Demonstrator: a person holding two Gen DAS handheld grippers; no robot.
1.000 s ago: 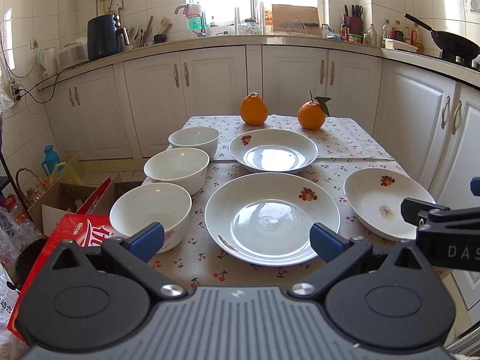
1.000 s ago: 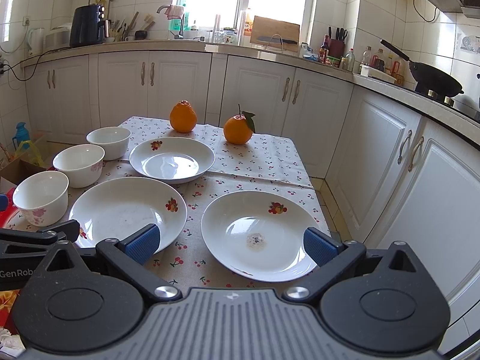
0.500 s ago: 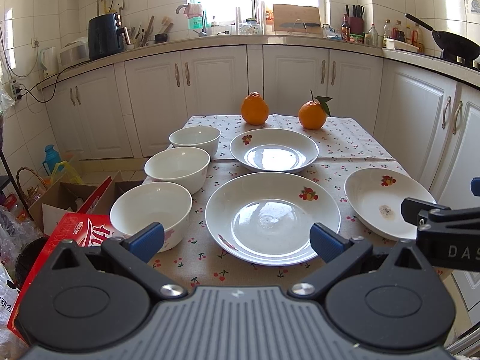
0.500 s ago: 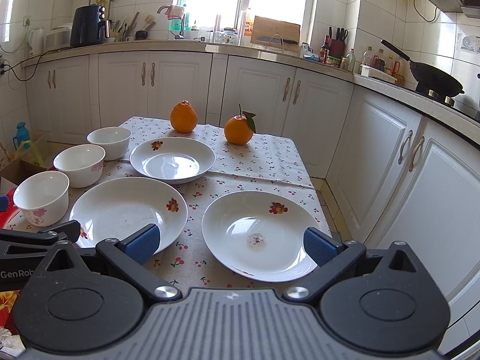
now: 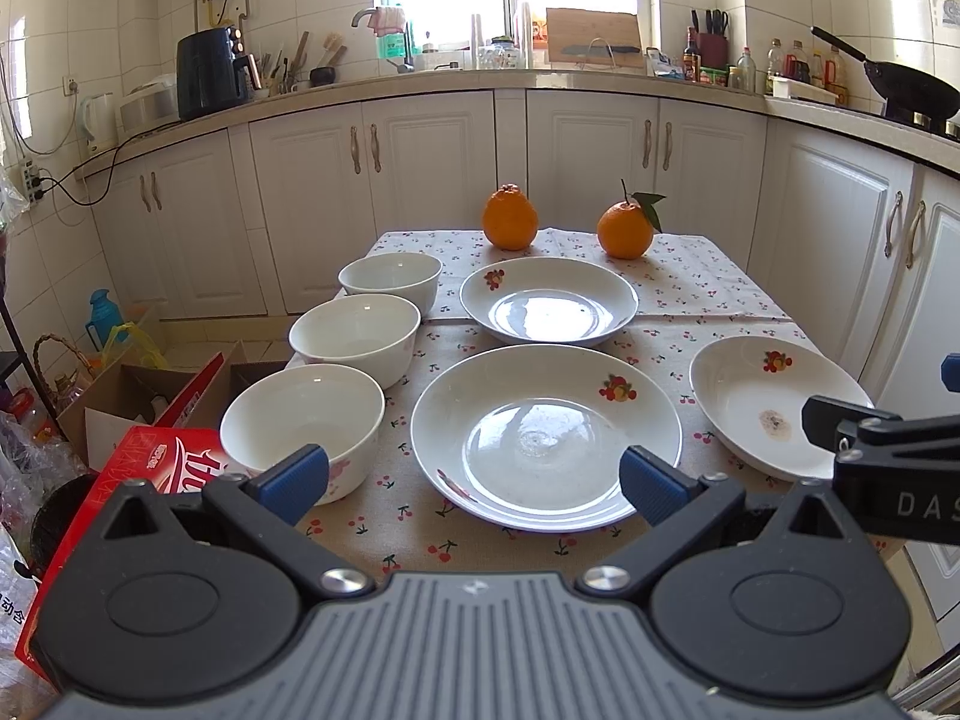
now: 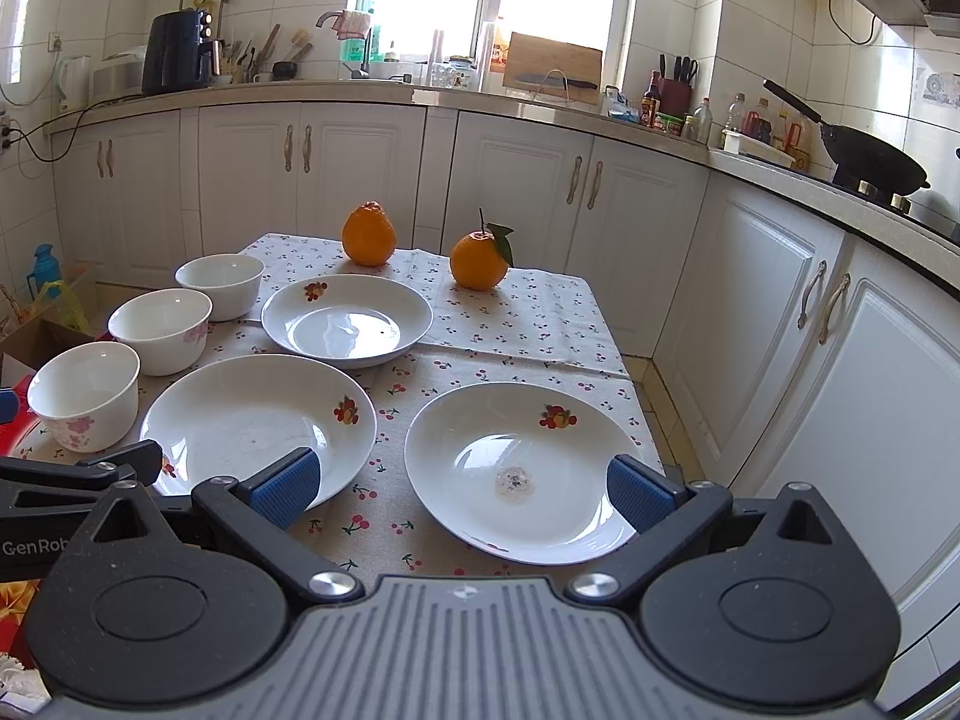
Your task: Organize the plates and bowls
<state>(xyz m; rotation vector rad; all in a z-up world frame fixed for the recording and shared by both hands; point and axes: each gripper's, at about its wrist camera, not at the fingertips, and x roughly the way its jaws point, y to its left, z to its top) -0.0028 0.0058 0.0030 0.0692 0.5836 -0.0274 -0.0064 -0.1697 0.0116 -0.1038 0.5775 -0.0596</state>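
Both grippers hover at the near edge of the counter point(image 5: 708, 276), nothing grasped. Left gripper point(image 5: 474, 480): jaws wide, empty, facing the large middle plate point(image 5: 546, 438). Right gripper point(image 6: 462, 489): jaws wide, empty, facing the right-hand plate point(image 6: 522, 468), which has a small smudge at its centre.

Three bowls point(image 5: 354, 330) stand upright in a line along the left side, running near to far, rims up, close together. A third plate point(image 5: 549, 300) lies far-centre. All plates lie flat, face up, round, so no long axis; fruit motifs sit toward their far rims. Two oranges point(image 5: 510, 216) at the far edge.

Judgement: the spread layout suits stacking like with like; no stacking done yet.
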